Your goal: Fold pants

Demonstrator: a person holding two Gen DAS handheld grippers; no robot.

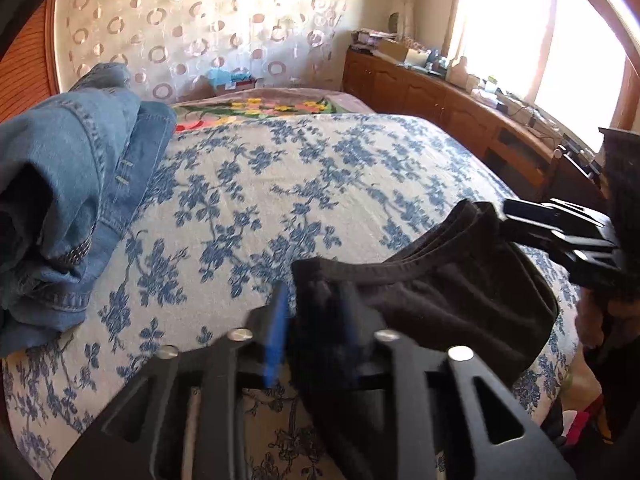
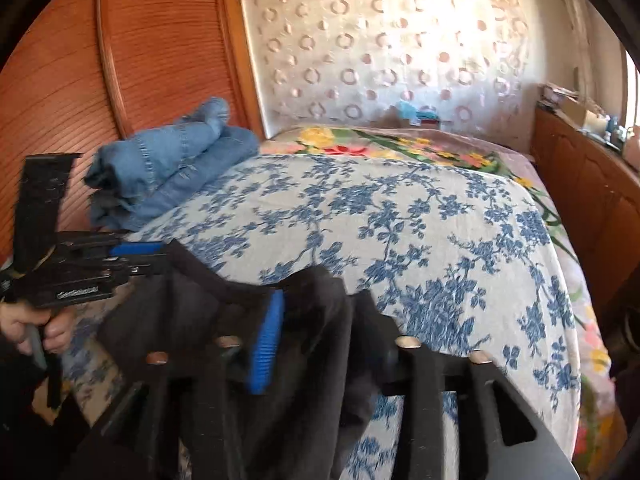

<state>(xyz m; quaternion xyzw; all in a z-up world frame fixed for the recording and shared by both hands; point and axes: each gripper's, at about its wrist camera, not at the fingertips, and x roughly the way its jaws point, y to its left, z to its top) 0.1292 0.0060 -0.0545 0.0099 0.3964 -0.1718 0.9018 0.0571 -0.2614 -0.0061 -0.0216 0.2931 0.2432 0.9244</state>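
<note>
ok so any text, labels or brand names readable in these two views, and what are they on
None can be read in either view.
Embossed lettering on the side of the left hand-held gripper, right wrist view: too blurred to read.
Small box by the patterned curtain behind the bed: a label patch, too small to read.
Black fabric pants, folded blue denim jeans, blue floral bedspread: no text visible.
</note>
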